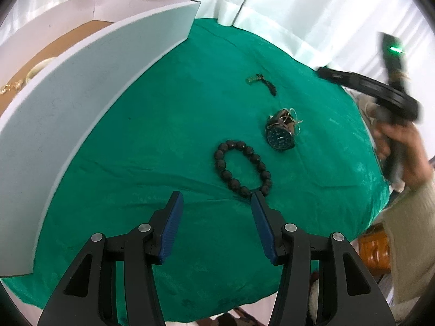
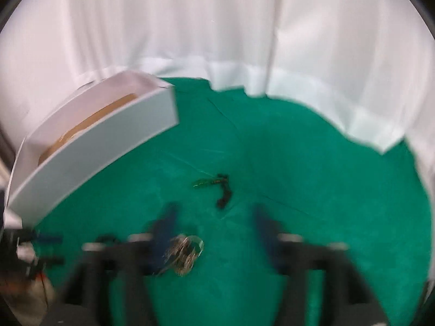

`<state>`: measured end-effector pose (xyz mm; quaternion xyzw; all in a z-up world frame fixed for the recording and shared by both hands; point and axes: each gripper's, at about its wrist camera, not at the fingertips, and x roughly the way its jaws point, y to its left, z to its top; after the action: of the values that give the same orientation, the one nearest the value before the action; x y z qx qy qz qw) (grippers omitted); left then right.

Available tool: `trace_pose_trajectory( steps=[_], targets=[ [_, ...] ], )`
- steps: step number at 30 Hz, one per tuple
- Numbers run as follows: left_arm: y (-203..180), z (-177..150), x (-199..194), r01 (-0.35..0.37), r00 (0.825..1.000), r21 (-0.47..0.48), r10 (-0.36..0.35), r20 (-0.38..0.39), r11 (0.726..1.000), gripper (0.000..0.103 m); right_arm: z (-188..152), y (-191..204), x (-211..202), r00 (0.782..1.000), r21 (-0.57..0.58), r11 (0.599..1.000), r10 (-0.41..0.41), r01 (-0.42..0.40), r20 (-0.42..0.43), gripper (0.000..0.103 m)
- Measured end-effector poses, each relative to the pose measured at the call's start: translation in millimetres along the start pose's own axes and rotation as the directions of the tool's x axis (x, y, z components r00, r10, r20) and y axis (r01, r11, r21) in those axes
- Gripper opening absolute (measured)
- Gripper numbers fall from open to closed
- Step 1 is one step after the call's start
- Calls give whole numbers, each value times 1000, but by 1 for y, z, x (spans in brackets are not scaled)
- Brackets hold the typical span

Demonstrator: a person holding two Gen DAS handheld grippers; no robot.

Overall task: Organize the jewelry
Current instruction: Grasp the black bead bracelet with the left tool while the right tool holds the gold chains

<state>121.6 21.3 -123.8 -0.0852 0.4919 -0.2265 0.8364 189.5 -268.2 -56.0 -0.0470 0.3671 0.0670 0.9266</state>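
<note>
Left tongs (image 1: pixel 216 203) are gaping wide and empty over the bead bracelet (image 1: pixel 244 169) (light, floppy, we judge); we are favouring its near arc.

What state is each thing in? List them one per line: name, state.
left gripper: open, empty, just short of the bead bracelet.
right gripper: open, empty, blurred.
bead bracelet: flat on the green cloth, closed loop.
watch: on the cloth, thin gold jewelry tangled against it.
small dark chain: on the cloth, stretched out, apart from the rest.
white box: open, a pale bangle and a gold piece inside.
</note>
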Motion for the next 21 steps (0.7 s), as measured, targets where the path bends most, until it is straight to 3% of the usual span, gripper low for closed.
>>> trace_pose_trajectory(
  steps=[4,6,9,10,11,15,21],
  targets=[
    [5,1,-4,-16,1000,-6,16,7,1000,55,11,0,71,995,-52,999,-14,9,-95,68],
    [9,1,-6,-23,1000,-14,23,10,1000,56,10,5,102,989,-80,997,-26,14,-143,63],
    [13,1,-5,-42,999,-14,42,9,999,56,4,9,133,978,-86,996,-35,18,-204,47],
    [15,1,-4,-47,999,-11,47,8,999,56,1,12,134,983,-101,994,-50,32,-177,40],
    [16,0,-3,-52,999,-7,52,6,999,56,1,13,134,982,-101,994,-55,37,-181,10],
    [15,1,8,-42,999,10,42,-17,999,57,-2,10,113,991,-46,998,-37,32,-131,8],
    [-6,8,34,-24,998,55,26,-50,998,57,-4,6,33,999,25,1000,-3,2,37,8]
  ],
)
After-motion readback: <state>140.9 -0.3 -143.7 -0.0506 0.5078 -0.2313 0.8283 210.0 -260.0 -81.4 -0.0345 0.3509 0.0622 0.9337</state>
